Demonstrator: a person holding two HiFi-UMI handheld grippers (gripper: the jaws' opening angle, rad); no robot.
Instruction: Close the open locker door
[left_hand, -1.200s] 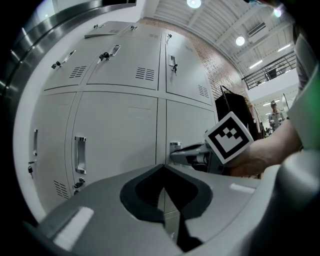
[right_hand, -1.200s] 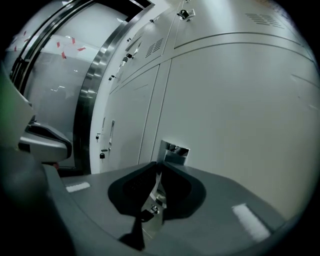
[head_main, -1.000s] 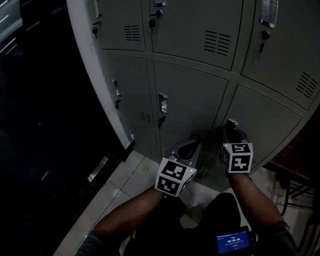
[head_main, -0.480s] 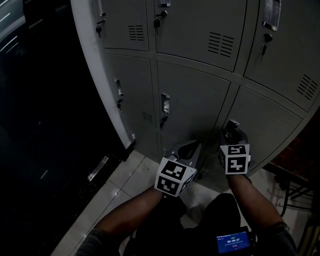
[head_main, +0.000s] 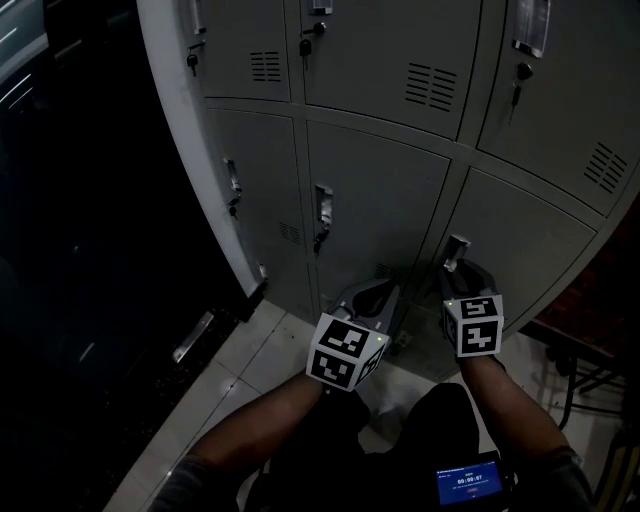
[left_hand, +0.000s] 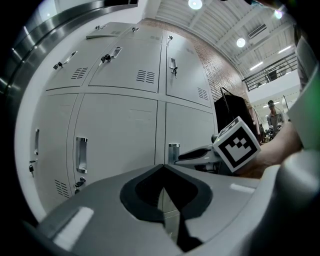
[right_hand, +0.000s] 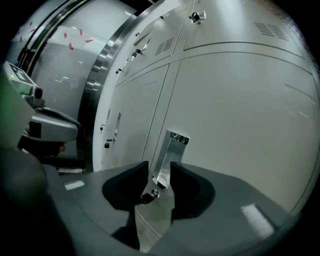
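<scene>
The grey lockers fill the head view. The lower right locker door (head_main: 525, 250) looks flush with its neighbours. Its metal handle (head_main: 455, 248) stands just beyond my right gripper (head_main: 456, 272). In the right gripper view the handle (right_hand: 169, 152) and the key lock (right_hand: 148, 196) below it show through the gap of the right gripper (right_hand: 159, 170), which is open and touches nothing. My left gripper (head_main: 378, 297) hangs low before the middle lower locker. In its own view the left gripper (left_hand: 163, 168) is shut and empty.
Neighbouring doors carry handles and keys (head_main: 323, 215). A dark glossy wall (head_main: 90, 200) runs along the left, above a tiled floor (head_main: 250, 350). A dark metal frame (head_main: 580, 370) stands at the right. A small lit screen (head_main: 468, 483) sits at the person's waist.
My right gripper has drawn back slightly from the handle toward the person. The left gripper has hardly moved.
</scene>
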